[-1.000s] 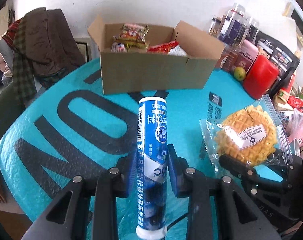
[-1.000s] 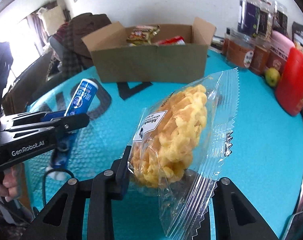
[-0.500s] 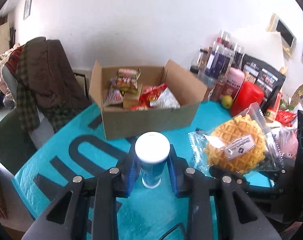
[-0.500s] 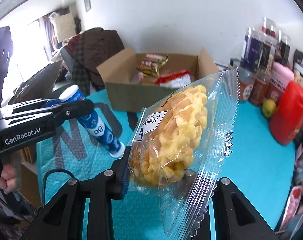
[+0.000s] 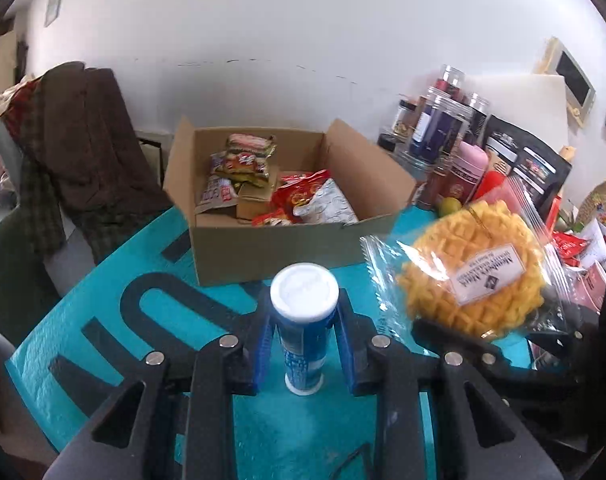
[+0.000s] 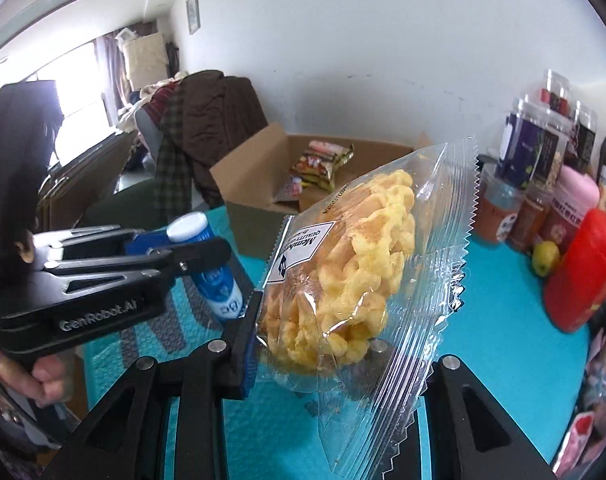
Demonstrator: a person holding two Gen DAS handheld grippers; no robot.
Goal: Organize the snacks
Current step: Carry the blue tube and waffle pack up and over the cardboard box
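Left gripper (image 5: 305, 344) clamped on a blue tablet tube (image 5: 304, 328) with a white cap, held clear above the teal table mat (image 5: 103, 280), cap end pointing up toward the camera and bottom end tilted down toward the mat. Right gripper (image 6: 323, 352) closed on a clear-wrapped waffle (image 6: 343, 264), lifted off the mat, bag standing edge-on with its serrated seal hanging down to the right; only the left finger visible, the other probably hidden behind the wrapper. Beyond both, an open cardboard box (image 5: 279, 248) on the mat, already holding noodle packets (image 5: 243, 160) and a red-and-white snack bag (image 5: 315, 200). To the right of the box, a cluster of jars (image 6: 543, 168), a red container (image 6: 587, 276) and a small green fruit (image 6: 546, 258). Brown coat (image 5: 83, 152) draped over a chair at left.
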